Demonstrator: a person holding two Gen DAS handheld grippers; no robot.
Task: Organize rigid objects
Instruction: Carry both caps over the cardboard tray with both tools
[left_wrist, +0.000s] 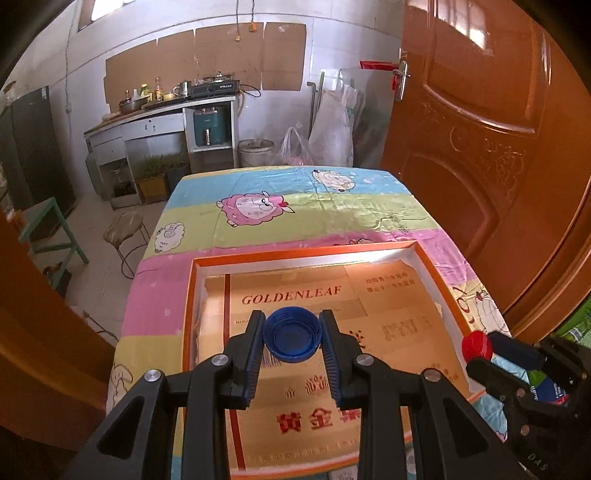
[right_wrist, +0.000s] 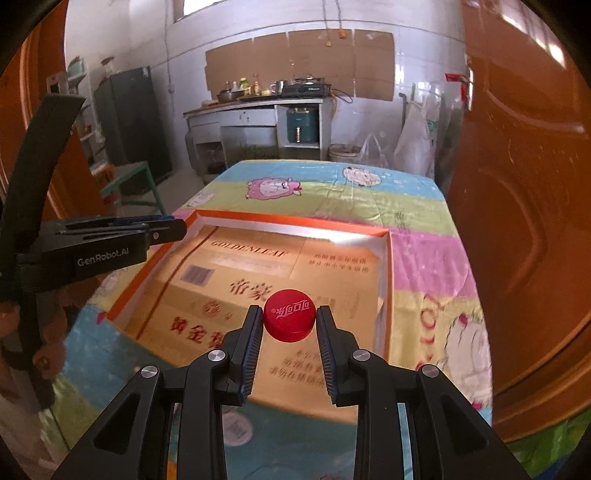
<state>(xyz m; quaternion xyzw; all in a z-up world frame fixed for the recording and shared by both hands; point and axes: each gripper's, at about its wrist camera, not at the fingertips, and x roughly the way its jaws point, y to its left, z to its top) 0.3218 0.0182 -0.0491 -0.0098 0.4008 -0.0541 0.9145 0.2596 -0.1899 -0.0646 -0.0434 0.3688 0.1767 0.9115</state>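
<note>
Now left tongs (left_wrist: 291, 334) clamp blue cap (left_wrist: 291, 338), right tongs (right_wrist: 289, 320) clamp red cap (right_wrist: 289, 314); both above empty box (left_wrist: 306, 256), w/ drop-off left.

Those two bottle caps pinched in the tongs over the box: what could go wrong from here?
The blue cap is held only by its edges in the left gripper; it could pop out. The same goes for the red cap in the right gripper. Dropped caps may roll across the shallow orange-rimmed box.
</note>
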